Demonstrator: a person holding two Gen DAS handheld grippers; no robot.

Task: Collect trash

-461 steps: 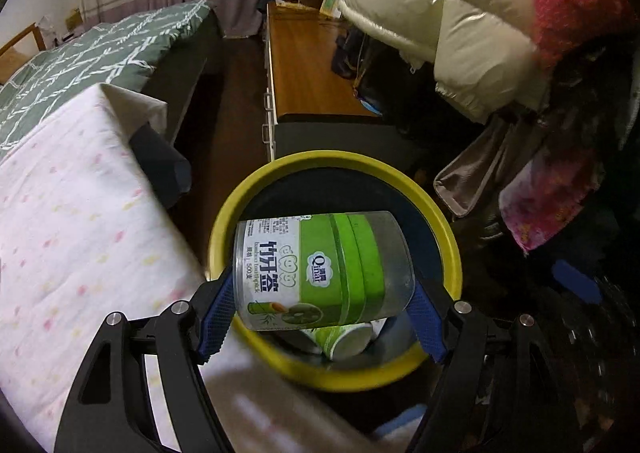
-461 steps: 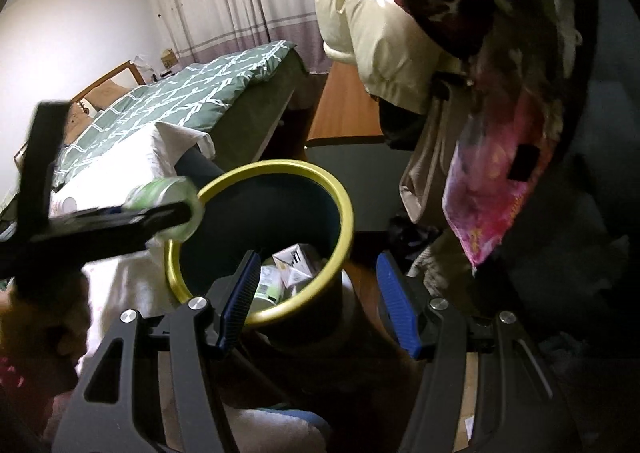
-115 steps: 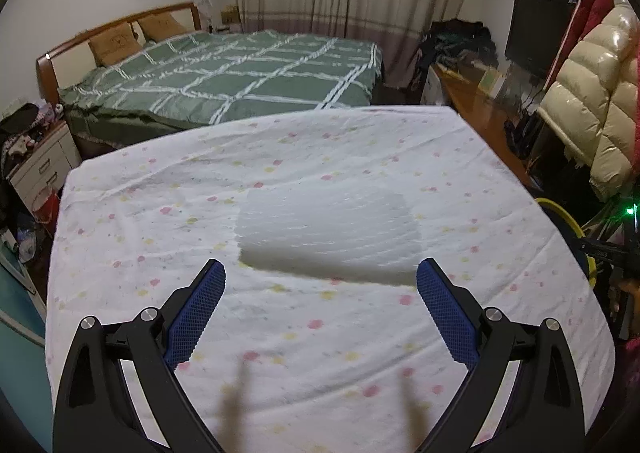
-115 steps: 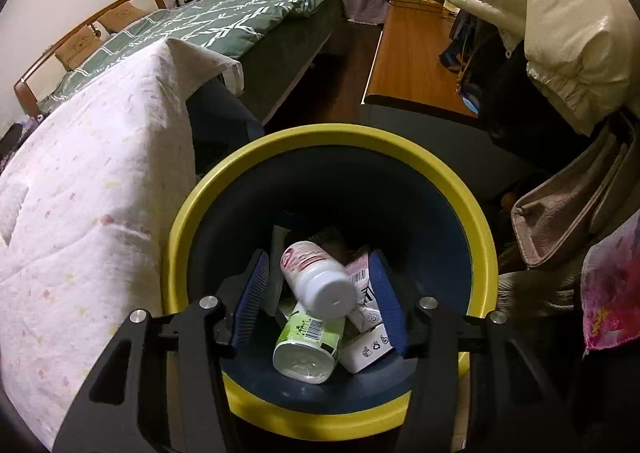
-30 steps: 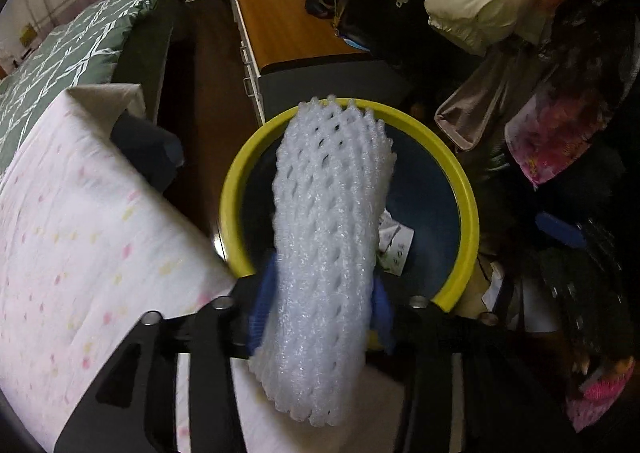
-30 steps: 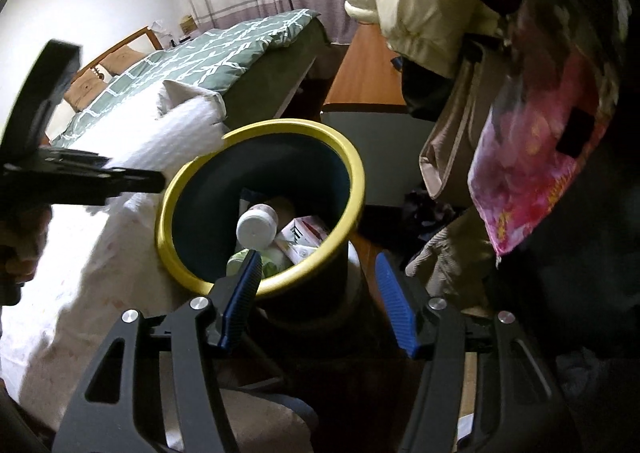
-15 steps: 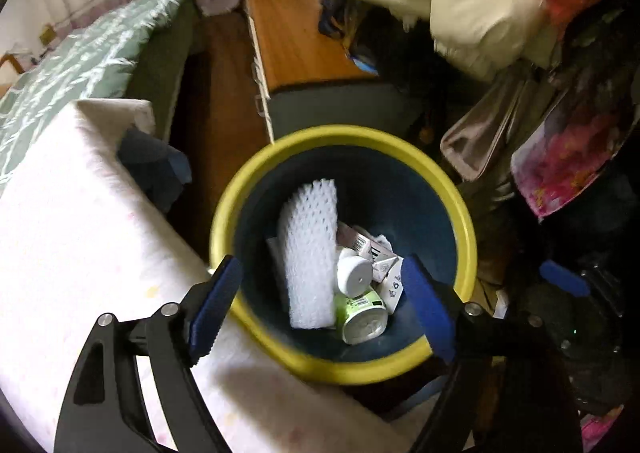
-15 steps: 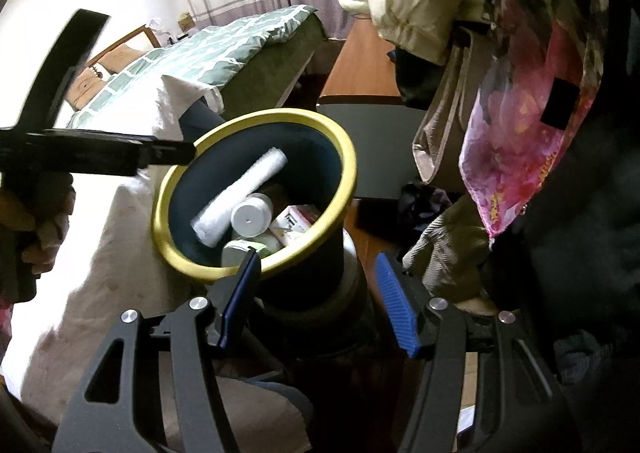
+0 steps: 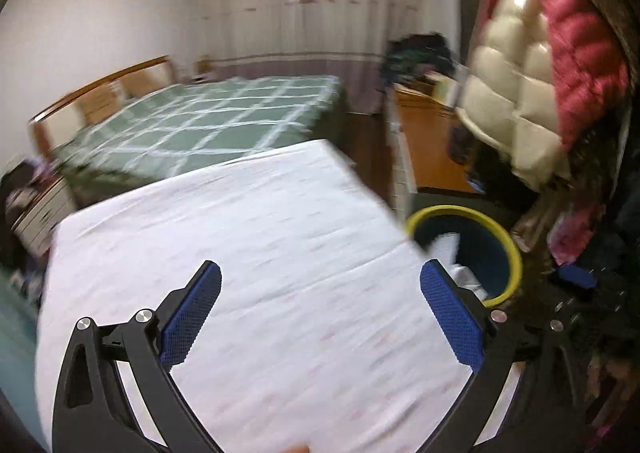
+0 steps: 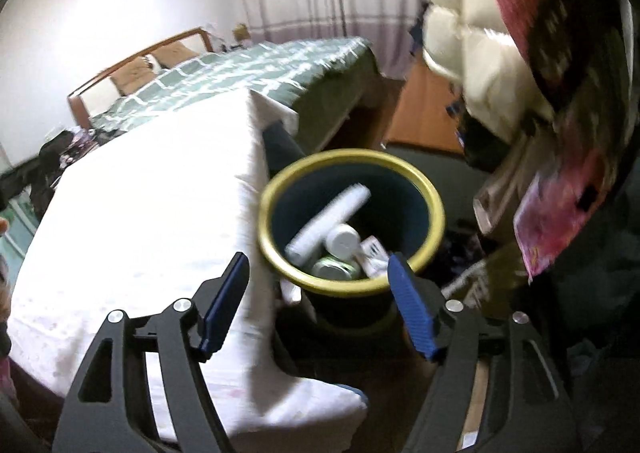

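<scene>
Left claw (image 9: 320, 305) spread wide and empty above the white sheet-covered bed (image 9: 260, 253). Right claw (image 10: 320, 293) likewise released, holding nothing, poised above the yellow-rimmed trash bin (image 10: 434, 209), which stood on the floor just beside the bed's edge. Inside the bin lay a white foam net sleeve (image 10: 328, 223) leaning on the wall, a white-capped bottle (image 10: 342, 239), a green can (image 10: 334, 269) and a small carton (image 10: 374, 251). Both views were motion-blurred.

In front of me lies a white sheet-covered mattress (image 9: 260, 253), and beyond it a bed with a green checked quilt (image 9: 208, 125) and a wooden headboard (image 9: 100, 89). To my right, a cream puffer jacket (image 9: 508, 109) hangs beside a red quilted one (image 9: 580, 53), above a low orange-brown wooden cabinet (image 9: 424, 141).
</scene>
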